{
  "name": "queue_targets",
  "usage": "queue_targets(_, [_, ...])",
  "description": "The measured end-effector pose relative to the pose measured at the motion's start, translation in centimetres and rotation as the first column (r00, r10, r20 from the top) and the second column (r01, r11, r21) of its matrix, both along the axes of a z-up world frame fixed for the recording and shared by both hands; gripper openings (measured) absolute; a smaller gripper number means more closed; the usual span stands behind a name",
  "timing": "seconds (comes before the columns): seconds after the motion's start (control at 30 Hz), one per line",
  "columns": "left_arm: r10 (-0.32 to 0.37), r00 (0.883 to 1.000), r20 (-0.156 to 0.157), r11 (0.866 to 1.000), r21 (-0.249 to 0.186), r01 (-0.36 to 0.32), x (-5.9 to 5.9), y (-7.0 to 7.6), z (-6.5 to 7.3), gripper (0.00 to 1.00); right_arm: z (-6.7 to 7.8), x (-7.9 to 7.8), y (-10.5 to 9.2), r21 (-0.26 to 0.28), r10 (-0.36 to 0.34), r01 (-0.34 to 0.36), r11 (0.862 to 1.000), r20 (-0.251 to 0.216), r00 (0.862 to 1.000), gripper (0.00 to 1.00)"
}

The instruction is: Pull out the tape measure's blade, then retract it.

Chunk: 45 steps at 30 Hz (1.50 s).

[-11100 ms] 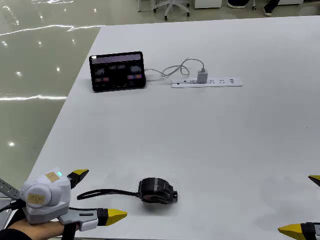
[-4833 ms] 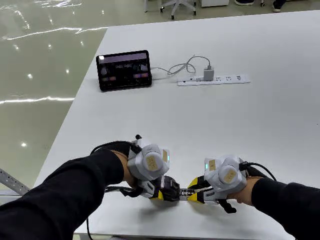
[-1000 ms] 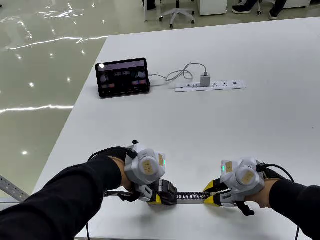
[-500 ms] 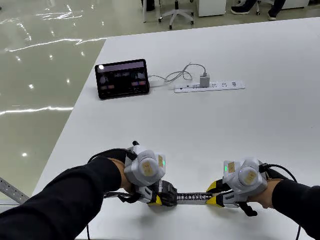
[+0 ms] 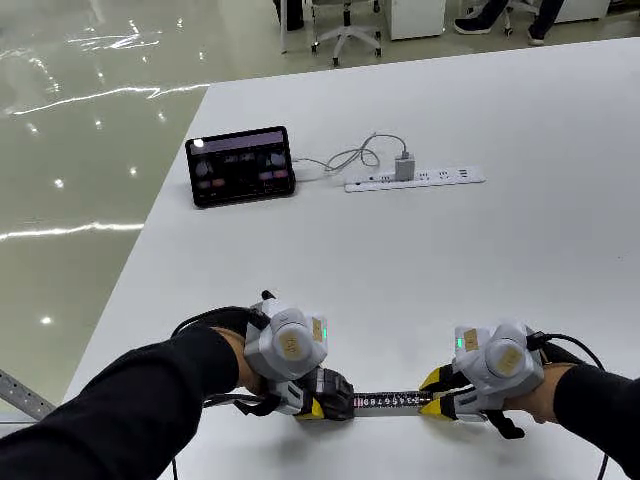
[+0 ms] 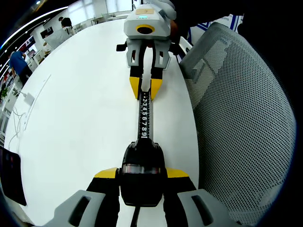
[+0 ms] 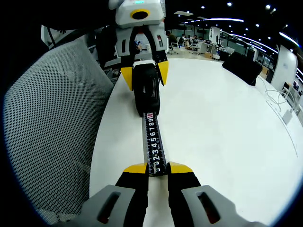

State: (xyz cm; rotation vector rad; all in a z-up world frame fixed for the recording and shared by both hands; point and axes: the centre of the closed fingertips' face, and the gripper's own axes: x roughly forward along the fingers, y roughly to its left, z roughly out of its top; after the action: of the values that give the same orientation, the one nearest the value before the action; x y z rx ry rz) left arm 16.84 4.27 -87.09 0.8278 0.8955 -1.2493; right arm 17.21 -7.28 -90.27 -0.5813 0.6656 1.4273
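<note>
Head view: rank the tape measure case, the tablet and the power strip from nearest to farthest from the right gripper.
From the right gripper, which pinches the blade at its tip:
1. The tape measure case, just to its left at the near table edge, held in the left gripper.
2. The power strip, roughly straight ahead across the table.
3. The tablet, far and off to the left.
</note>
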Motion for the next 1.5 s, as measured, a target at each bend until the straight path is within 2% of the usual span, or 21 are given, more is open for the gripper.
queue_targets(0.17, [-0.021, 1.0, 0.023, 0.999, -0.041, 0.022, -0.2, -0.1, 0.1, 0.31, 0.0, 0.0, -0.1, 0.001, -0.005, 0.005, 1.0, 0.0, 1.0, 0.1])
queue_targets(0.23, [-0.069, 0.996, 0.049, 0.997, -0.039, 0.071, -0.2, -0.1, 0.1, 0.31, 0.0, 0.0, 0.0, 0.003, -0.008, 0.008, 1.0, 0.0, 1.0, 0.1])
queue_targets(0.27, [-0.036, 0.998, 0.042, 0.998, -0.042, 0.038, -0.2, -0.1, 0.1, 0.31, 0.0, 0.0, 0.0, 0.004, -0.011, 0.011, 1.0, -0.001, 1.0, 0.1])
queue_targets(0.33, [-0.052, 0.997, 0.051, 0.997, -0.049, 0.055, -0.2, -0.2, 0.1, 0.31, 0.0, 0.0, 0.0, 0.008, -0.017, 0.017, 1.0, -0.003, 1.0, 0.1])
queue_targets(0.4, [-0.034, 0.998, 0.044, 0.998, -0.056, 0.037, -0.1, -0.1, 0.1, 0.31, 0.0, 0.1, 0.0, 0.009, -0.018, 0.019, 1.0, -0.003, 1.0, 0.1])
queue_targets(0.63, [-0.053, 0.998, 0.042, 0.998, -0.04, 0.054, -0.2, -0.1, 0.1, 0.3, -0.1, 0.0, -0.5, 0.003, -0.019, 0.019, 1.0, -0.007, 1.0, 0.1])
queue_targets(0.77, [-0.054, 0.998, 0.039, 0.997, -0.05, 0.056, -0.2, -0.1, 0.1, 0.3, -0.1, -0.1, -0.7, -0.001, -0.019, 0.019, 1.0, -0.006, 1.0, 0.1])
queue_targets(0.8, [-0.046, 0.998, 0.039, 0.998, -0.049, 0.048, -0.1, -0.1, 0.1, 0.31, -0.1, -0.1, -0.8, -0.001, -0.019, 0.019, 1.0, -0.005, 1.0, 0.1])
queue_targets(0.83, [-0.001, 1.0, 0.029, 0.999, -0.042, 0.002, 0.0, -0.2, 0.1, 0.31, -0.1, 0.0, -1.0, -0.001, -0.024, 0.024, 1.0, -0.002, 1.0, 0.1])
queue_targets(1.0, [-0.026, 0.999, 0.034, 0.999, -0.024, 0.026, -0.1, -0.1, 0.0, 0.3, 0.0, 0.0, -1.0, -0.003, -0.022, 0.022, 1.0, 0.002, 1.0, 0.1])
queue_targets(1.27, [-0.03, 0.999, 0.036, 0.999, -0.044, 0.032, -0.1, -0.1, 0.1, 0.31, 0.0, 0.0, -1.3, -0.004, -0.025, 0.025, 1.0, 0.0, 1.0, 0.1])
queue_targets(1.4, [-0.044, 0.998, 0.044, 0.997, -0.057, 0.047, -0.1, -0.2, 0.1, 0.31, 0.0, -0.1, -1.8, 0.008, -0.043, 0.043, 0.999, -0.024, 0.999, 0.1])
queue_targets(1.5, [-0.046, 0.998, 0.045, 0.997, -0.064, 0.049, -0.2, -0.1, 0.2, 0.31, 0.0, -0.1, -1.9, 0.009, -0.041, 0.041, 0.999, -0.025, 0.999, 0.1])
